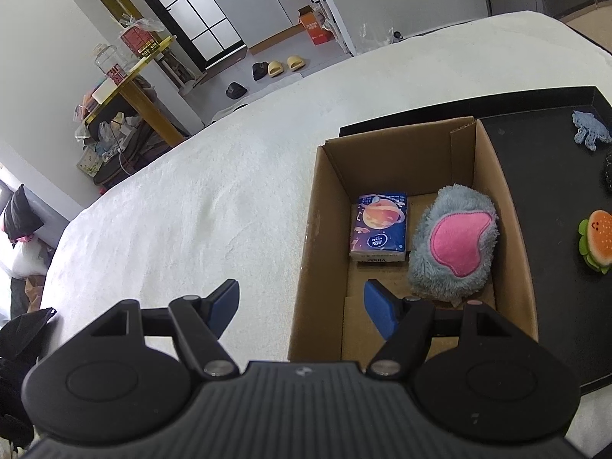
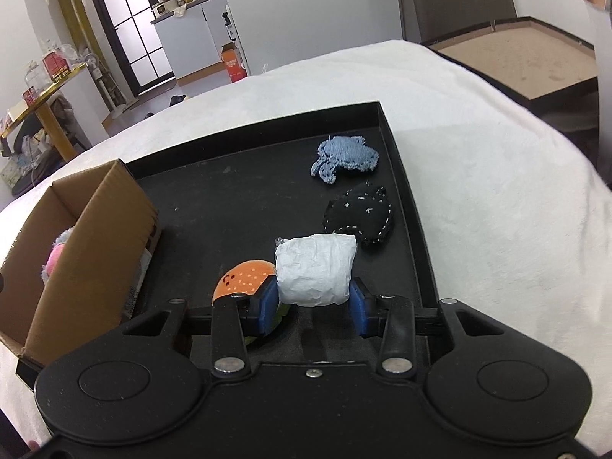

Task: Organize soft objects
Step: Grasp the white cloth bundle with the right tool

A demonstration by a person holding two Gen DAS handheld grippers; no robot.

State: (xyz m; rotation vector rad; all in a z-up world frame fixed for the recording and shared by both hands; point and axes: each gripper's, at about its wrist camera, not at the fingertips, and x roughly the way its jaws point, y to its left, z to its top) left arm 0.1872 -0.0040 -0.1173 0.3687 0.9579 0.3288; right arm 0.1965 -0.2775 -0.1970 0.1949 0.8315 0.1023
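Observation:
A cardboard box (image 1: pixel 329 206) stands on the left end of a black tray (image 1: pixel 550 176). In it lie a blue tissue pack (image 1: pixel 378 227) and a grey-and-pink plush (image 1: pixel 453 243). My left gripper (image 1: pixel 302 300) is open and empty above the box's near left wall. My right gripper (image 2: pixel 314 292) is shut on a white soft packet (image 2: pixel 315 269), held above the tray (image 2: pixel 229 199). A burger plush (image 2: pixel 244 277) lies just left under it. A blue denim toy (image 2: pixel 346 157) and a black stitched toy (image 2: pixel 361 214) lie farther back. The box (image 2: pixel 88 237) is at left.
The tray sits on a white fluffy cloth (image 1: pixel 191 199) covering the table. The burger plush (image 1: pixel 596 239) and denim toy (image 1: pixel 589 132) show at the right edge of the left wrist view. A shelf (image 1: pixel 126 76) and room clutter stand beyond the table.

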